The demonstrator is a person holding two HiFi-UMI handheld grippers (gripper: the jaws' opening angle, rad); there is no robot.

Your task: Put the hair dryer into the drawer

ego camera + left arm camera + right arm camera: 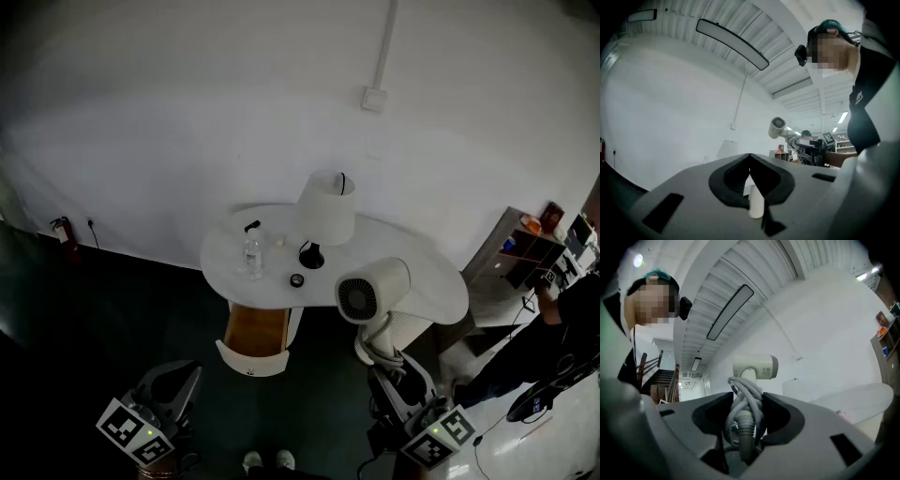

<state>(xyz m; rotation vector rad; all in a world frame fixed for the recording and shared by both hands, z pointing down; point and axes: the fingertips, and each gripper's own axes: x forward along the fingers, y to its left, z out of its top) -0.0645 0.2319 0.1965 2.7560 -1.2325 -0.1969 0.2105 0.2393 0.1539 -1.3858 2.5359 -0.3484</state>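
The left tongs (181,375) are hovering at the lower left with their jaws pressed together, gripping nothing. Dark floor (103,309) is lying open between them and the drawer (251,359). The drawer is standing pulled out from under the front edge of the counter (441,281), its wooden bottom showing. Right of the drawer, the hair dryer (370,291) is being held in the air at the counter's front-right edge, in front of the lamp (326,211). The right tongs (401,380) are clamping its cord-wrapped handle, jaws spread wide around it.
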